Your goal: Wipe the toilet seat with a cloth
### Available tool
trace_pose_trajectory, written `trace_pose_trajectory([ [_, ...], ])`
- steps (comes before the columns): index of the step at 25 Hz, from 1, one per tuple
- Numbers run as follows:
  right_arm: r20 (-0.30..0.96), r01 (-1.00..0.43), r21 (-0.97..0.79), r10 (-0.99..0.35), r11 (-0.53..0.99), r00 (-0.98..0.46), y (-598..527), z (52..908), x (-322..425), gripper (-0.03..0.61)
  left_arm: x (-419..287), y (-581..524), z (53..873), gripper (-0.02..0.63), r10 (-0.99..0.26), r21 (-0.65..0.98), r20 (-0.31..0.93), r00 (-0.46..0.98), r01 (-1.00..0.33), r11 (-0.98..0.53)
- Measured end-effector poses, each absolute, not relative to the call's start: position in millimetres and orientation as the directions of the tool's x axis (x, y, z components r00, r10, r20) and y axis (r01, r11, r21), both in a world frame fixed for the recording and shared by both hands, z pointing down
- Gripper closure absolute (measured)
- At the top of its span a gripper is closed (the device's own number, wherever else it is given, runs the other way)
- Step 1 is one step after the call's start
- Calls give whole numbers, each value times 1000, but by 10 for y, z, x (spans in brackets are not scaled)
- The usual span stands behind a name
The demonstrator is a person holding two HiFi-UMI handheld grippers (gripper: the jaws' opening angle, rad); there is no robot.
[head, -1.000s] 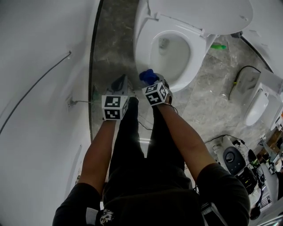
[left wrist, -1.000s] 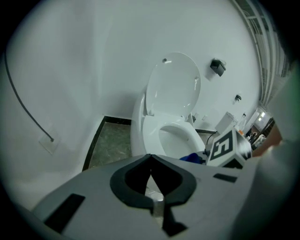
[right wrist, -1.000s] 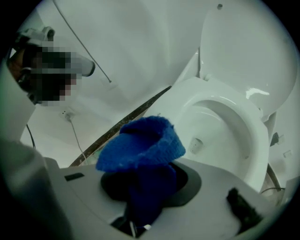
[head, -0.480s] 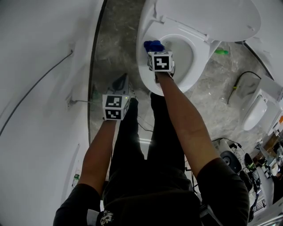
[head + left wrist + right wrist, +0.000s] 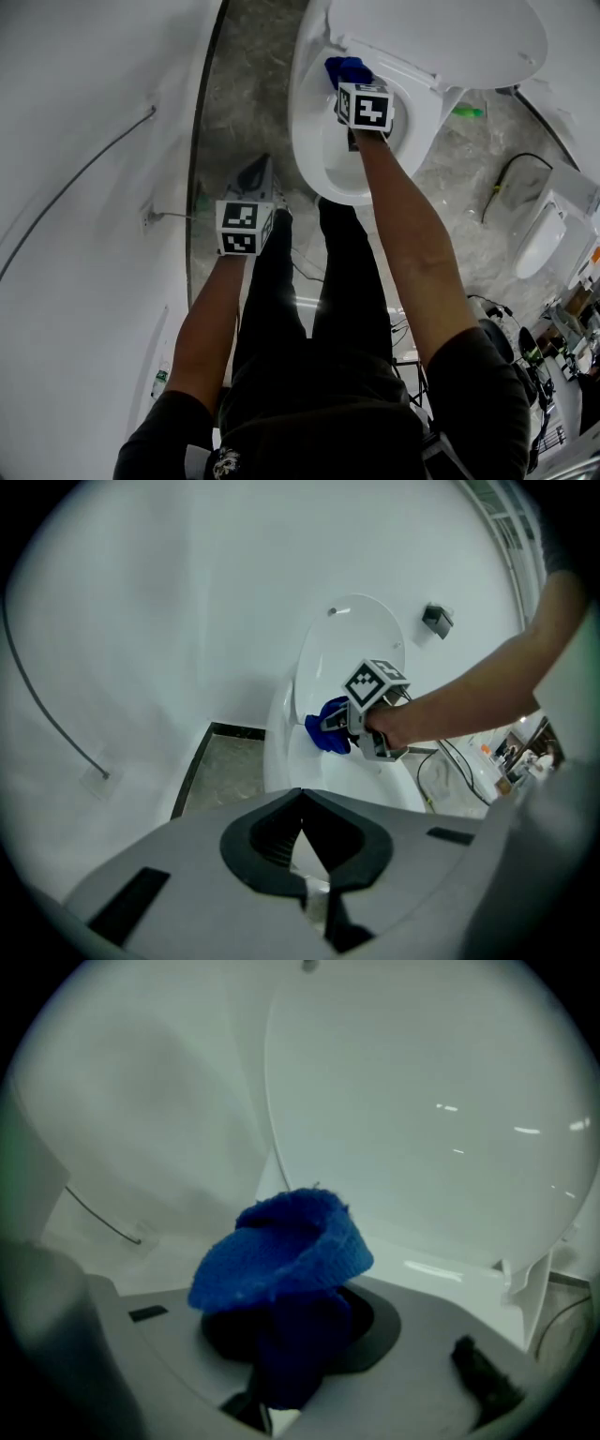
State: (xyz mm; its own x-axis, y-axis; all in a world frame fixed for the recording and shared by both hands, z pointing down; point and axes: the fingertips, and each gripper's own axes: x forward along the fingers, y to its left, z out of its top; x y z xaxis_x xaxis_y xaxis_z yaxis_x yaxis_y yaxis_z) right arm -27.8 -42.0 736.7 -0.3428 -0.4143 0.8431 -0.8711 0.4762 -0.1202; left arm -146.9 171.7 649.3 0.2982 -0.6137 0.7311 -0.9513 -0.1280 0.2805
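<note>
The white toilet seat (image 5: 307, 141) lies down over the bowl, and the lid (image 5: 441, 37) is raised behind it. My right gripper (image 5: 352, 90) is shut on a bunched blue cloth (image 5: 347, 69) and holds it at the back of the seat, close to the hinge. In the right gripper view the blue cloth (image 5: 281, 1260) bulges out of the jaws in front of the lid (image 5: 422, 1101). My left gripper (image 5: 260, 172) hangs shut and empty above the floor, left of the bowl. The left gripper (image 5: 302, 801) looks toward the cloth (image 5: 326, 735) and the right gripper (image 5: 339, 726).
A curved white wall (image 5: 84, 141) with a thin cable runs along the left. The grey marble floor (image 5: 234, 84) surrounds the toilet. A green item (image 5: 466, 112) lies on the floor to the right, near a black cable (image 5: 506, 159) and another white fixture (image 5: 539, 234). Equipment clutters the lower right corner.
My right gripper has carried the blue cloth from the front rim of the toilet forward to the back of the seat by the hinge. The left gripper has stayed in place.
</note>
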Motion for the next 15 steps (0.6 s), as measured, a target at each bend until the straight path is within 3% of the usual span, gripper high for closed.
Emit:
trace_pose_trajectory([
  [3,724,-834,-177,-505,523,-470,-277,6823,-280,474,-1411,1694,6321,604,-623,298,717,314,-945,-134],
  [7,572,-822,-140,-633,552,-522,284,5842,-63,474,-1296,1554,5823,603,-666,327,657,354,-929,-172],
  [15,494,-927,-10,-804,374,-329,1325,4282,693,482,-933,1376,4523,603,-729,280,510,457,-889,-361],
])
